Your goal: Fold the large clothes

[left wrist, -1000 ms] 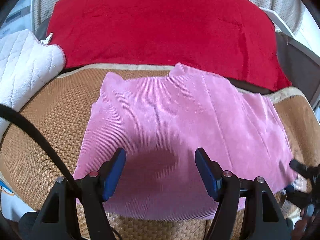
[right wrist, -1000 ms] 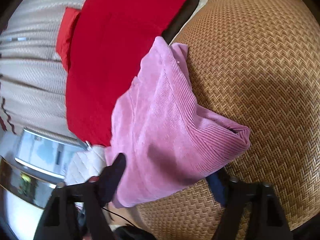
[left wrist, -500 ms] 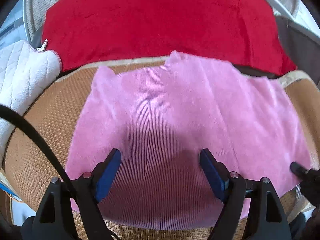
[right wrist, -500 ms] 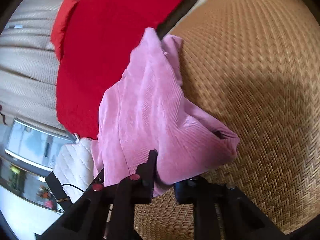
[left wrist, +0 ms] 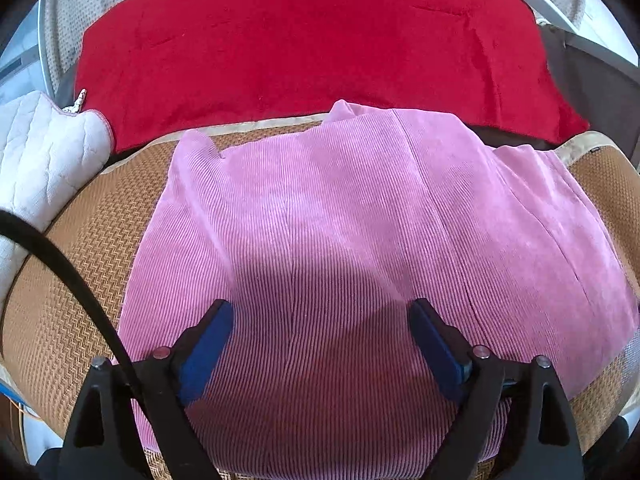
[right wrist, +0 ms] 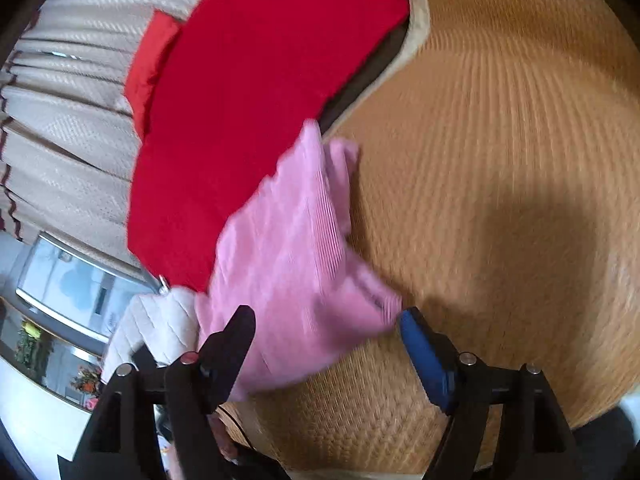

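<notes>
A pink corduroy garment [left wrist: 360,232] lies folded on a woven tan mat [left wrist: 80,280]. My left gripper [left wrist: 320,340] hovers over its near edge, jaws wide open and empty. In the right wrist view the garment [right wrist: 296,264] shows end-on as a thick folded stack. My right gripper [right wrist: 326,344] is open at its near corner, with the left finger [right wrist: 228,352] over the cloth and the blue pad [right wrist: 424,356] beside the fold. The view is motion-blurred.
A red blanket [left wrist: 300,40] covers the seat back behind the garment and also shows in the right wrist view [right wrist: 248,92]. A white quilted cushion [left wrist: 36,160] lies at the left. A black cable [left wrist: 60,272] crosses the left view. The mat [right wrist: 500,200] extends to the right.
My right gripper shut on the garment's corner half a second ago and has now opened and let go. The left gripper moved closer over the cloth, still open.
</notes>
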The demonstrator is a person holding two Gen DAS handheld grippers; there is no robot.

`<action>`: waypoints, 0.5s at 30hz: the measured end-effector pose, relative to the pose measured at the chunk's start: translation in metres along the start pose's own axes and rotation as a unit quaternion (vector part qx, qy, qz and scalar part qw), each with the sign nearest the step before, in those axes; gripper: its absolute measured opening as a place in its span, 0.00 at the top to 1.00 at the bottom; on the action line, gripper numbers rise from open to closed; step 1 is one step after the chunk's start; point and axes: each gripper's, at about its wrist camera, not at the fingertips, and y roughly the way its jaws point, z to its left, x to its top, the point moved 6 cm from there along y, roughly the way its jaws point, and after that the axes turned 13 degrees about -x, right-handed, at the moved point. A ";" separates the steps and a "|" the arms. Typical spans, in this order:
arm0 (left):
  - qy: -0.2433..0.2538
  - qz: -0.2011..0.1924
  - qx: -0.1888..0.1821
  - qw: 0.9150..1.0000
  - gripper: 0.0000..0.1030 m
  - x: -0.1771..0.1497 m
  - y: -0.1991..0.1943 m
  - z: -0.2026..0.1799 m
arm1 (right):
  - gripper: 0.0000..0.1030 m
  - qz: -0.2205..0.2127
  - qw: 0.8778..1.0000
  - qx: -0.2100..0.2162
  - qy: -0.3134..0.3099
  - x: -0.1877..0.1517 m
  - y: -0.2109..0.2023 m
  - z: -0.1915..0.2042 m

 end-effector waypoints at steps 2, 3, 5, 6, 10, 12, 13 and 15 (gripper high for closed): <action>0.002 -0.003 0.000 1.000 0.12 -0.001 0.000 -0.001 | 0.24 0.013 1.000 0.002 -0.015 0.021 0.014 0.009; 0.002 -0.004 0.000 1.000 0.12 -0.002 -0.003 0.000 | 0.24 0.025 0.999 0.007 -0.021 0.037 0.030 0.014; 0.002 -0.004 -0.002 1.000 0.12 -0.002 -0.004 0.001 | 0.24 0.064 0.998 0.016 -0.024 0.060 0.065 0.023; 0.002 -0.003 -0.002 1.000 0.12 -0.003 -0.004 0.001 | 0.24 0.072 0.997 0.011 -0.022 0.066 0.078 0.027; 0.003 -0.003 -0.004 1.000 0.12 -0.002 -0.002 0.001 | 0.36 0.113 0.992 -0.007 -0.052 0.096 0.142 0.041; 0.004 -0.003 -0.006 1.000 0.12 -0.002 -0.001 0.001 | 0.86 0.120 0.988 -0.044 -0.089 0.100 0.154 0.056; 0.005 -0.004 -0.007 1.000 0.11 -0.002 -0.001 0.001 | 0.86 0.107 0.986 -0.060 -0.115 0.099 0.152 0.063; 0.006 -0.007 -0.005 1.000 0.10 -0.003 -0.002 0.001 | 0.86 0.083 0.982 -0.091 -0.145 0.098 0.151 0.069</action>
